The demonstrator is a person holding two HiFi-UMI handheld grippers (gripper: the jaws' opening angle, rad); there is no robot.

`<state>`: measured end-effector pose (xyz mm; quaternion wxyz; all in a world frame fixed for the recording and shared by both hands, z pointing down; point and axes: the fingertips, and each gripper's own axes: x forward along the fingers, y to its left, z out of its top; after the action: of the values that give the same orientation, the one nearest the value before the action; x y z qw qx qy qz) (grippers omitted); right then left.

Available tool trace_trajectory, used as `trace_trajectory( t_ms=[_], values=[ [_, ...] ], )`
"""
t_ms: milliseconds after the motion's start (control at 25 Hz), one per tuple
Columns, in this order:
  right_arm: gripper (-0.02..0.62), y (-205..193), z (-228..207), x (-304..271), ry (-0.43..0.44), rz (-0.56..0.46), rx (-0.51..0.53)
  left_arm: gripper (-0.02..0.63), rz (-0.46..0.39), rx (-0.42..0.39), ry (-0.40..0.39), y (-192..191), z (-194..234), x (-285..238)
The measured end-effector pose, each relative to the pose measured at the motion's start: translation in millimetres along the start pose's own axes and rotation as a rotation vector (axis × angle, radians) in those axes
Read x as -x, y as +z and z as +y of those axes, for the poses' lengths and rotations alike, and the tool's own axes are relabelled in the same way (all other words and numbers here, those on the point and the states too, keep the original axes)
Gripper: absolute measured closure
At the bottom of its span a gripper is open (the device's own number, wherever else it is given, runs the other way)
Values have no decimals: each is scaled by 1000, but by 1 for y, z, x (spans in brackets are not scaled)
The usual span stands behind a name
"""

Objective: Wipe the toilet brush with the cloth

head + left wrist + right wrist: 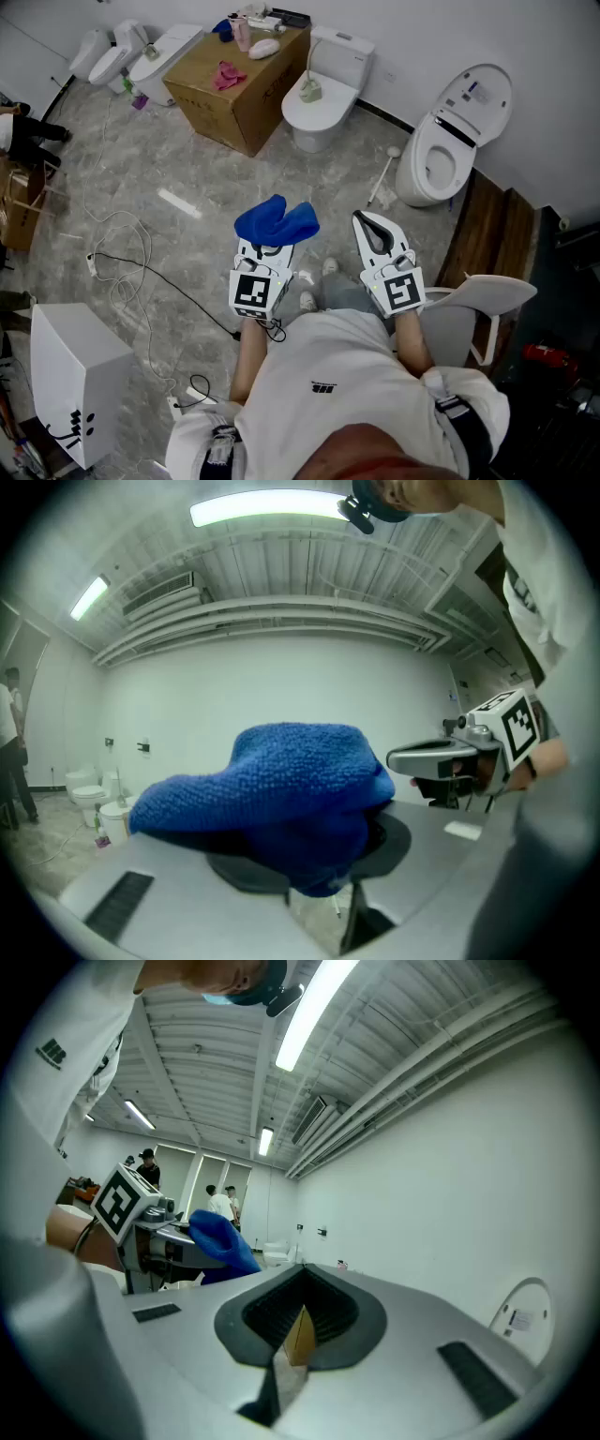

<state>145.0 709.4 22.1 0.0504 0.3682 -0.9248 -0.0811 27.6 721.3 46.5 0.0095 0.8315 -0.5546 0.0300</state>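
Left tool (pixel 266 242) clamps the cloth (pixel 277 220); right tool (pixel 370 225) sits together, empty; next it likely fetches the toilet brush (pixel 382 176).

The person's arms (pixel 246 349) reach out in front, side by side. The left gripper (pixel 265 246) has its fingers (pixel 187 897) pressed tight on a blue cloth (pixel 277 221). The right gripper (pixel 368 226) has its fingers together, holding nothing.
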Motion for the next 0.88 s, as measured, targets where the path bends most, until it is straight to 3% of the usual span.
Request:
trace_trajectory(
  t_ms=[440,880],
  values=[
    [598,-16,-23,-17,-15,14,-31,471,23,-4,-16,-10,7,-33],
    [598,-33,-108,-112,57,4,-48,471,37,-5,26,-8,58,-152]
  ],
)
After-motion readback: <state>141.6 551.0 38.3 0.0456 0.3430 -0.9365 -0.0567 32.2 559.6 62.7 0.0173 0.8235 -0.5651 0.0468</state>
